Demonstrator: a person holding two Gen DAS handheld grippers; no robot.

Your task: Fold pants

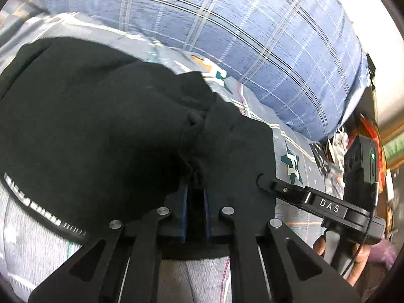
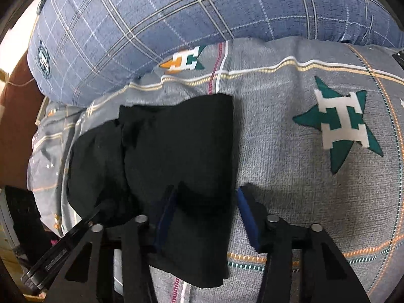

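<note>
The black pants (image 2: 176, 151) lie folded on the grey bed sheet (image 2: 290, 151), centre-left in the right view. The left gripper (image 1: 195, 202) has its fingers nearly closed, pinching bunched pants cloth. The right gripper (image 2: 204, 217) is spread wide, straddling the pants' edge.

This is a home bedroom: the whole scene sits on a bed (image 2: 290, 151) dressed in a grey sheet printed with green stars and thin coloured stripes. A plump blue plaid pillow (image 2: 176, 25) lies along its far edge, and household clutter (image 1: 335, 141) piles up just past the bed's side.
</note>
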